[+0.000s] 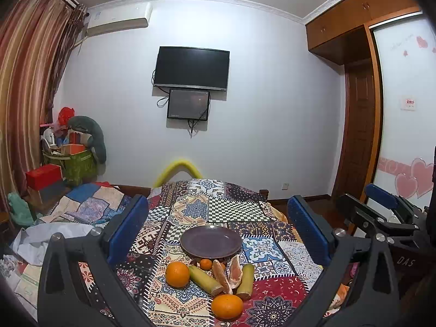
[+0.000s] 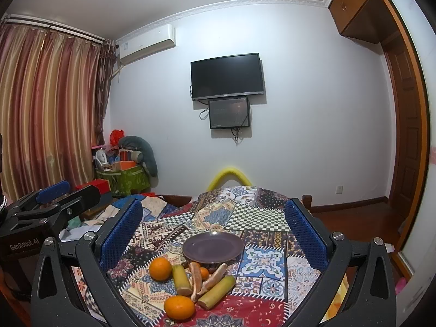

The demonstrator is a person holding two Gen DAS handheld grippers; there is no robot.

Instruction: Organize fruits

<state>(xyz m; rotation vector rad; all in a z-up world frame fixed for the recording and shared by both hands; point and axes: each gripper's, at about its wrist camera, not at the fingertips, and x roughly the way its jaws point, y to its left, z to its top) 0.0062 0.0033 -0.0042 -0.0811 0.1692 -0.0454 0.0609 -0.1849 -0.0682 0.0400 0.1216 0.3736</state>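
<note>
An empty purple plate (image 1: 211, 241) (image 2: 213, 247) sits on a patchwork-covered table. In front of it lie two oranges (image 1: 177, 274) (image 1: 227, 306) (image 2: 160, 269) (image 2: 179, 307), a small tangerine (image 1: 206, 264) (image 2: 203, 273), two yellow-green cane pieces (image 1: 205, 279) (image 1: 245, 280) (image 2: 181, 279) (image 2: 217, 292) and peeled citrus segments (image 1: 227, 275) (image 2: 196, 279). My left gripper (image 1: 218, 231) is open and empty, held above the near fruit. My right gripper (image 2: 214, 234) is open and empty, likewise above the fruit. Each gripper shows at the other view's edge.
The patchwork cloth (image 1: 234, 212) (image 2: 256, 218) covers the table. A yellow foam loop (image 1: 177, 169) stands at its far end. Boxes and a green bag (image 1: 73, 163) sit in the left corner by the curtain. A wooden door (image 1: 357, 136) is at right.
</note>
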